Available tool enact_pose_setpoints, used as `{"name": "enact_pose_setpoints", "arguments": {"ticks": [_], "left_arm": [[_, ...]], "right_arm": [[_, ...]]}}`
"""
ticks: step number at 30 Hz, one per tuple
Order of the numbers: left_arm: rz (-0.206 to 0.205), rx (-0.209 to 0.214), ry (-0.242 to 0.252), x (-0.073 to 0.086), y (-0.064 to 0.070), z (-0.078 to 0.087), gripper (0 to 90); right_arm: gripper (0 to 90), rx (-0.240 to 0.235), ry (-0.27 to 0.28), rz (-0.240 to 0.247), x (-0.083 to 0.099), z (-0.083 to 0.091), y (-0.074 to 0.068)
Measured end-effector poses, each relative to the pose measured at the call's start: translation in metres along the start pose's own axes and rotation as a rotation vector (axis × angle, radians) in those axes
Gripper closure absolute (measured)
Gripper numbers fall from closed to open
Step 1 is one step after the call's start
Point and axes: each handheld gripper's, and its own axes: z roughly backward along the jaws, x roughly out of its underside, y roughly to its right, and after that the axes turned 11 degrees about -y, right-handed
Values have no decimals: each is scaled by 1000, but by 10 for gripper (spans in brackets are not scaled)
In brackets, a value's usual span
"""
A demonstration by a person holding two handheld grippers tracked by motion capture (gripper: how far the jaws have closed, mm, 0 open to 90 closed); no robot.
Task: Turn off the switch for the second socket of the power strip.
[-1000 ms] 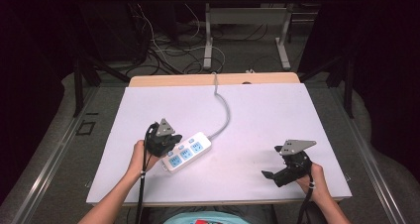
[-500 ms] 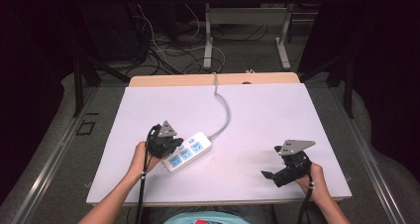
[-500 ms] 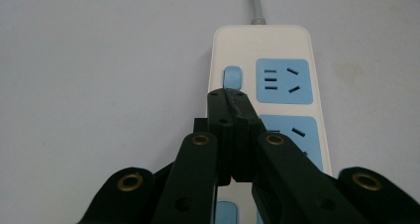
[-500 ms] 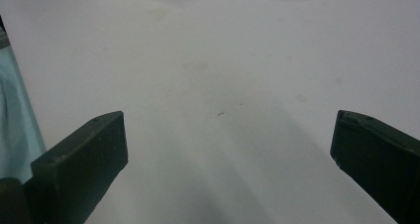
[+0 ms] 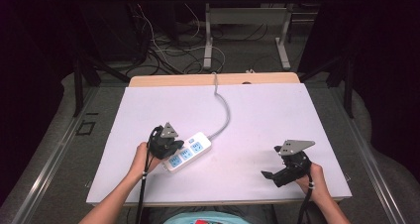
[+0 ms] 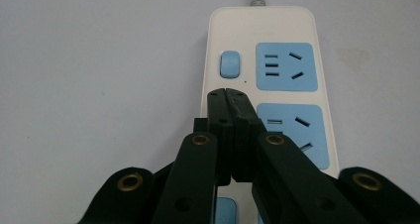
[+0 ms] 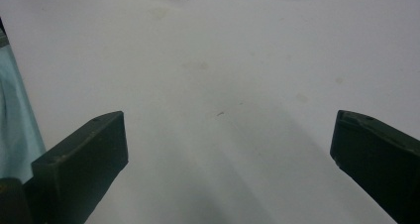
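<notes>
Left hand-held gripper [image 6: 229, 92] clenched, jaws pressed together with nothing between them, tips poised over the white power strip [image 5: 188, 151] just short of a blue switch [image 6: 229, 64]. Right hand-held gripper [image 5: 270, 175] released, jaws spread wide over bare white surface [image 5: 257, 115], well apart from the strip. Strip lying left of centre on the surface, with blue socket panels [image 6: 286, 66] on top; faint embossed writing near its cable end, too faint to read. Grey cable [image 5: 224, 110] curving from the strip to the far edge. No containers in view. Light-blue cloth [image 7: 15, 115] at the near edge.
</notes>
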Motion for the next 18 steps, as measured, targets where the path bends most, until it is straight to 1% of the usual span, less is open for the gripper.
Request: {"name": "enact_pose_setpoints", "arguments": {"ticks": [1,2,3,4,5,6,7,9,10,11,13,14,15,16,18], "left_arm": [[0,3,-3,0,0,0,898],[-3,2,-2,0,0,-1,898],[1,-11,11,0,1,-2,898],[-1,-10,7,0,1,-3,898],[-5,1,-4,0,0,-3,898],[-8,1,-8,0,0,-3,898],[-9,1,-9,-1,0,-3,898],[-14,0,-11,-1,0,-3,898],[-14,1,-11,-1,0,-3,898],[-15,2,-9,-1,0,-3,898],[-11,11,-13,-1,-1,-3,898],[-12,18,-10,0,-2,-3,898],[-11,20,-10,0,-3,-3,898],[-14,20,-11,0,-3,-3,898],[-18,14,-14,-1,-2,-3,898]], "right_arm": [[8,2,3,11,0,0,1],[8,0,0,-2,0,0,0],[8,1,0,0,0,0,0],[8,1,0,0,0,0,0],[8,5,1,8,0,0,1],[9,6,1,11,0,0,1],[9,6,0,5,0,0,0],[9,5,1,10,0,0,1],[9,2,-2,0,0,0,0],[9,2,-2,0,0,0,0],[9,9,4,4,0,-1,0],[9,6,0,-7,0,-1,-1],[9,6,0,-7,0,-1,-1],[10,3,-4,-1,0,-1,0],[10,4,-5,-3,0,-1,0]]}}
